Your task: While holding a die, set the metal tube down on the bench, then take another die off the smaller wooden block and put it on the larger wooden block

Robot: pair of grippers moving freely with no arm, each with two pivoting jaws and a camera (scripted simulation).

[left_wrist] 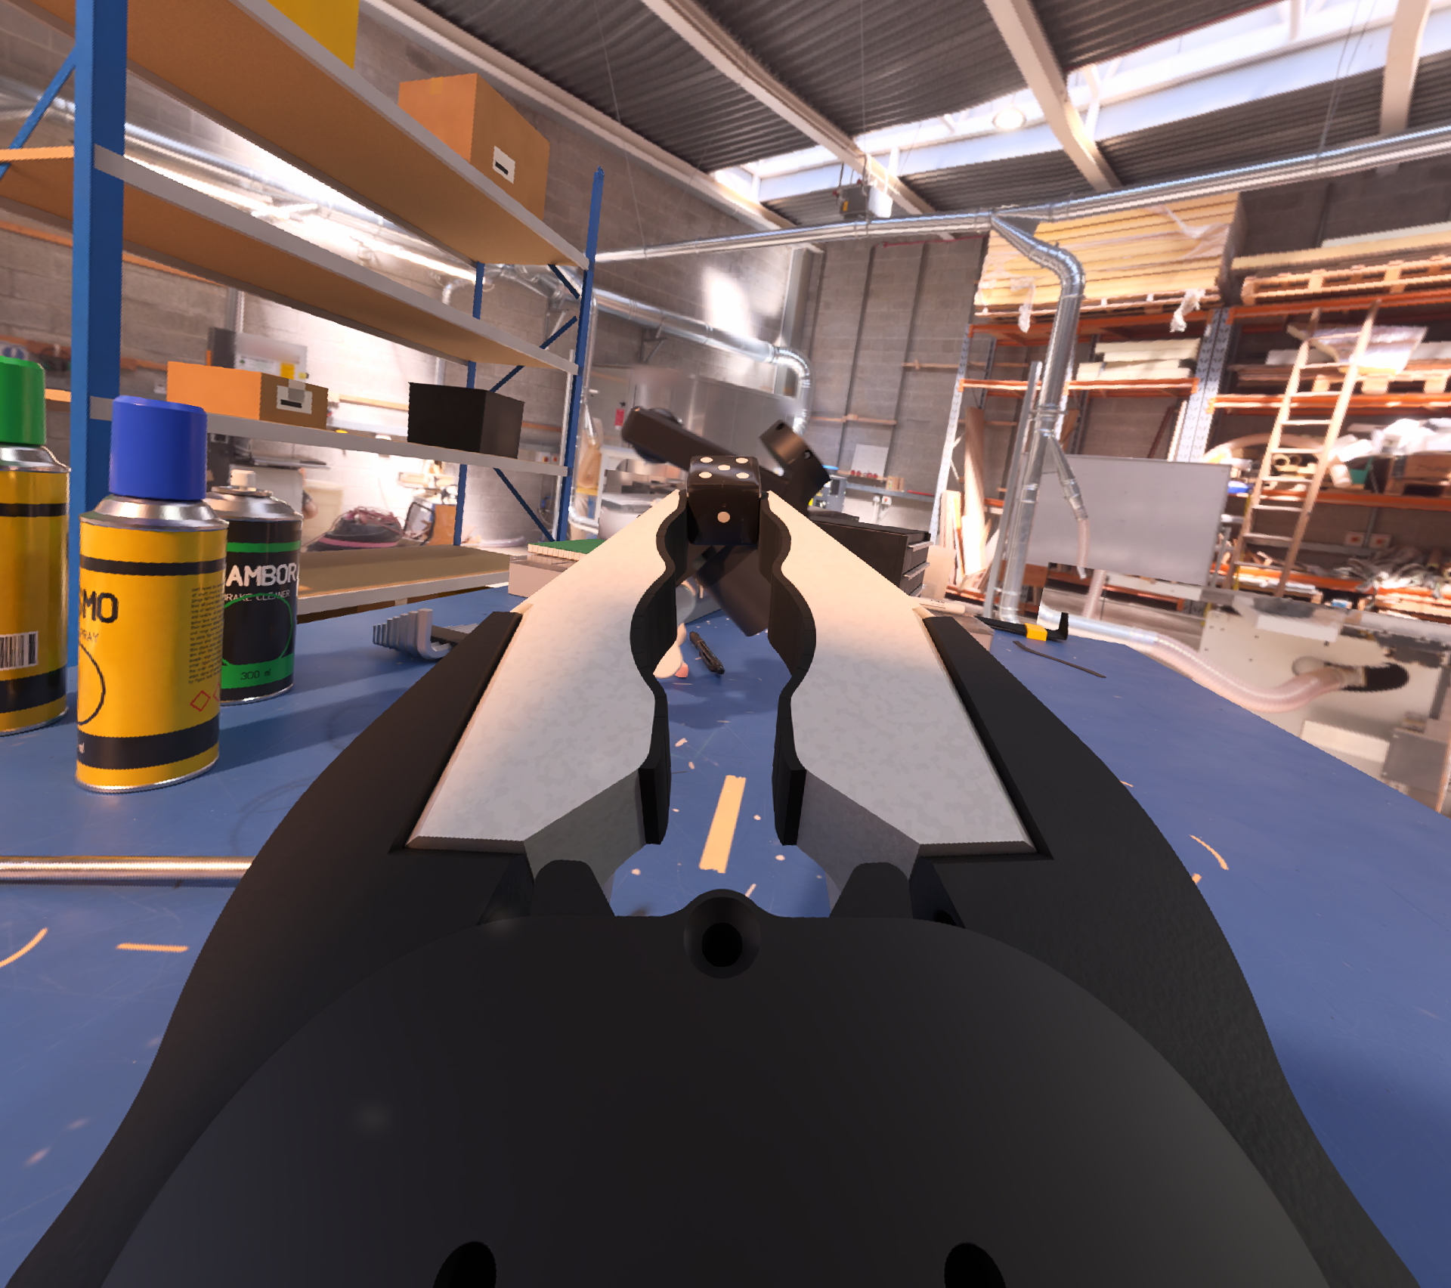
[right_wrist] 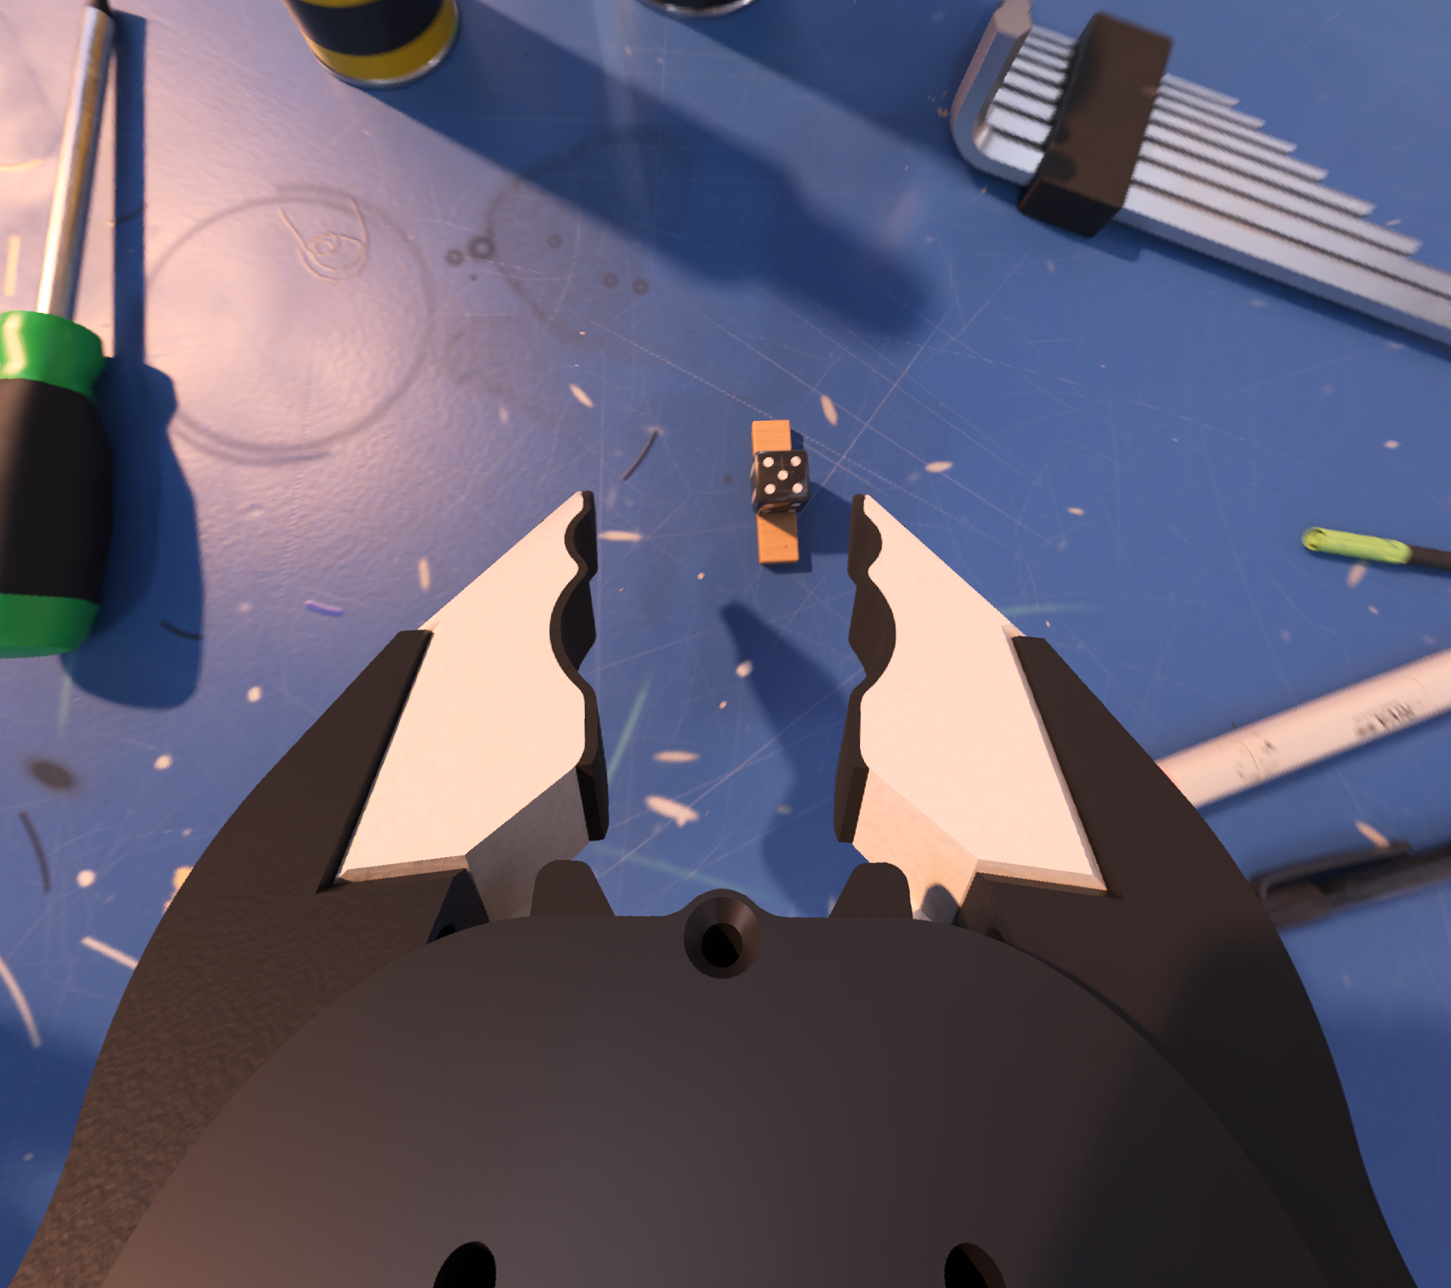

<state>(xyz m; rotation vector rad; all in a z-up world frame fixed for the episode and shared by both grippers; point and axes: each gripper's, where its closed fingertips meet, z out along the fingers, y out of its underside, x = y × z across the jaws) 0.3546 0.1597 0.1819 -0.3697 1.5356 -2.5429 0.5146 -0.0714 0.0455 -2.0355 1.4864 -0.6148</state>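
My left gripper [left_wrist: 723, 508] has its pale, black-edged fingers drawn close on a black die with white pips [left_wrist: 723, 500], pinched right at the tips above the scuffed blue bench [left_wrist: 1178, 858]. Through that camera, at nine o'clock, stand a yellow spray can with a blue cap [left_wrist: 149, 594] and a black spray can with a green band [left_wrist: 259, 594]; a thin metal tube [left_wrist: 118, 868] lies flat on the bench at eight o'clock. Farther off at ten o'clock rises blue-framed shelving [left_wrist: 98, 151] carrying yellow and cardboard boxes, with a workshop hall, ducting and timber racks behind. My right gripper [right_wrist: 722, 504] looks down at the bench with its jaws spread wide and nothing between them. Just past its fingertips, at twelve o'clock, a second black die [right_wrist: 780, 481] sits on a small orange wooden block [right_wrist: 777, 539], which lies on the speckled, scratched surface. At nine o'clock rests a green-and-black-handled screwdriver [right_wrist: 47, 465]; at two o'clock, a set of silver hex keys in a black holder [right_wrist: 1099, 127]; at four o'clock, a white pipe [right_wrist: 1295, 732].
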